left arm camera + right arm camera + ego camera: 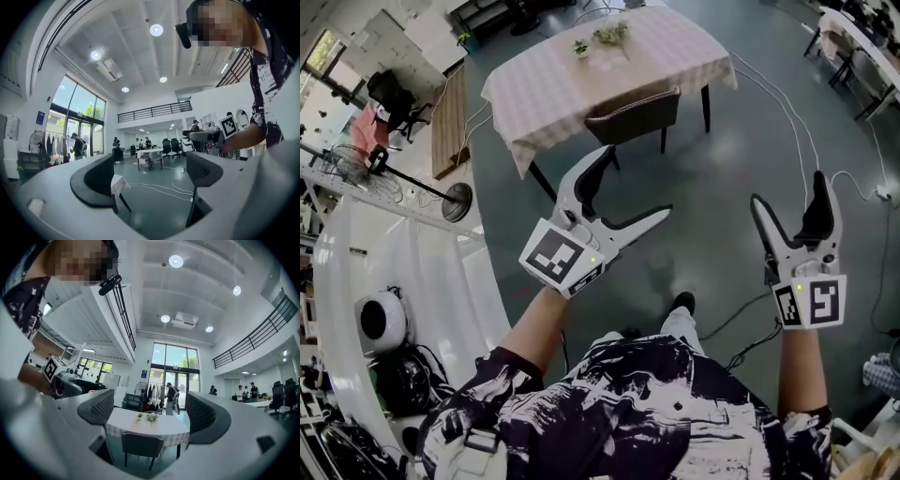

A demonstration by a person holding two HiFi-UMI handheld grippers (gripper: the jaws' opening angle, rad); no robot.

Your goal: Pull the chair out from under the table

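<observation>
The dark, padded chair (pixel 633 117) stood tucked under the cloth-covered table (pixel 546 86). The left gripper (pixel 637 180) and right gripper (pixel 787 192) gaped wide, holding nothing.

A tall white-walled hall with a dark grey-green floor (pixel 722 187), round ceiling lights (pixel 176 260), tall glass windows (pixel 176 363), a railed upper balcony (pixel 253 341) and a standing fan (pixel 456 202).

The person wears a short-sleeved black shirt (pixel 647 412) splashed with white and a black shoe (pixel 682 302), and the left gripper (pixel 637 181) and right gripper (pixel 787 187) are white shells with black ribbed jaw pads, each bearing a black-and-white marker cube (pixel 562 261) and a small green light.
</observation>
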